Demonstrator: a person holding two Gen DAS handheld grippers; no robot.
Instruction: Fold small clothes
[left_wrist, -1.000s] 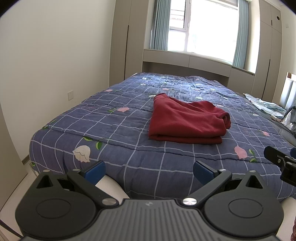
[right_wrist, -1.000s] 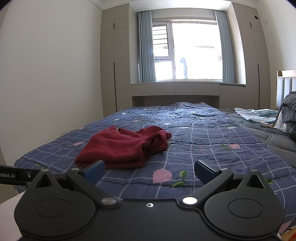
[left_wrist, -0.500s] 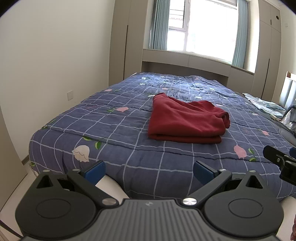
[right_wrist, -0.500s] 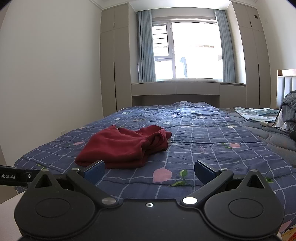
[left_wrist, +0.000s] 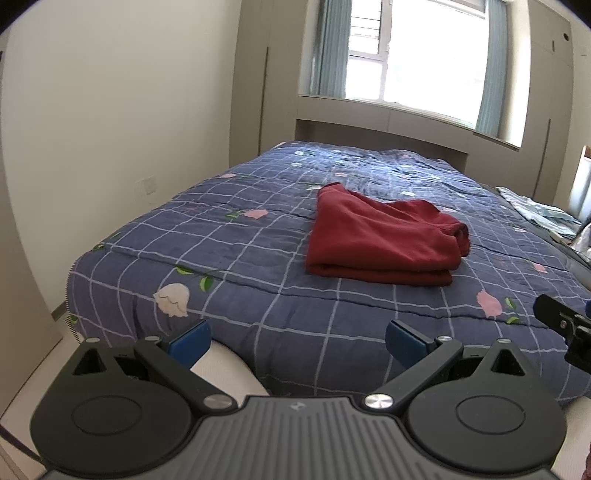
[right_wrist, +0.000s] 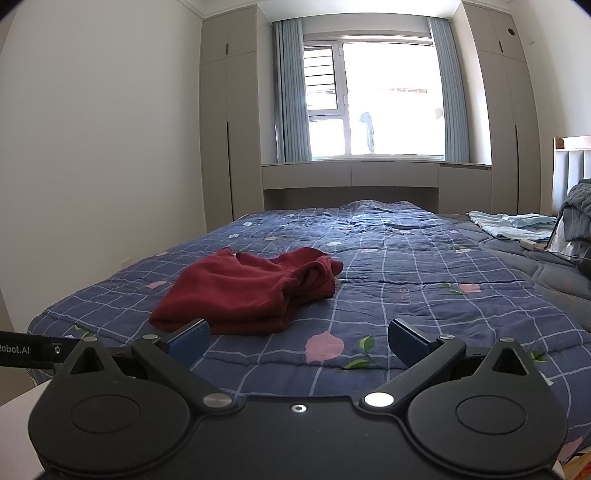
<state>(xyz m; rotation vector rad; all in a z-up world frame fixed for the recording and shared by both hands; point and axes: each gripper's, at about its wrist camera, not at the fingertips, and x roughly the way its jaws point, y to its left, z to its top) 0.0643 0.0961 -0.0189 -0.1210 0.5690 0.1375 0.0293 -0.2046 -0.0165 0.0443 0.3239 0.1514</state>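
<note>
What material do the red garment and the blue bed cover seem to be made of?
Red garment: probably soft fleece or thick knit; matte, fuzzy surface, plump rounded folds. Bed cover: seemingly quilted, padded fabric, perhaps velvety; stitched seams, puffed panels, faint sheen. Neither can be confirmed by sight.

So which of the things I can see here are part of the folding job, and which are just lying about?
Part of the job:
- red garment, lying folded on the bed
- left gripper, open
- right gripper, open

Just lying about:
- blue checked quilt, only the work surface
- light blue cloth at the far right
- grey bedding by the headboard
</note>
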